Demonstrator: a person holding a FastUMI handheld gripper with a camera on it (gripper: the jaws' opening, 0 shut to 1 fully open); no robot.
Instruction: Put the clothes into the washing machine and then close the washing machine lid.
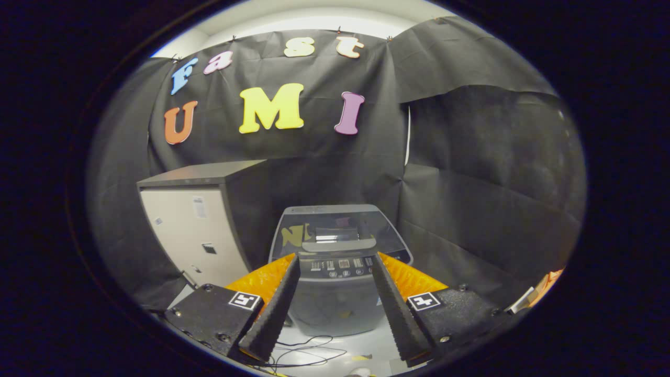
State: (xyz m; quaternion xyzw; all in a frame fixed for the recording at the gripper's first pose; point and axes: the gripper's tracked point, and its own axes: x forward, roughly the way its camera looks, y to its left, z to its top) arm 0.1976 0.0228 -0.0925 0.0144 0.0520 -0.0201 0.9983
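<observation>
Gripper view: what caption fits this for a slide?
Open tongs empty, facing the washing machine, lid down, beside a cabinet.

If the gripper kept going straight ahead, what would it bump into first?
Probably the washing machine. It stands straight ahead, framed between the open gripper fingers, its lid down. Nothing seems to lie in between, though depth is hard to judge.

— How many things stand on the floor?
— One washing machine (335, 262), its lid (335, 230) down, and one cabinet (199, 225) beside it.
— And the gripper (335, 264)?
— One, with two fingers (272, 314) spread apart, holding nothing.
— Anything else?
— One thin cable (309, 353), looped on the floor.
</observation>
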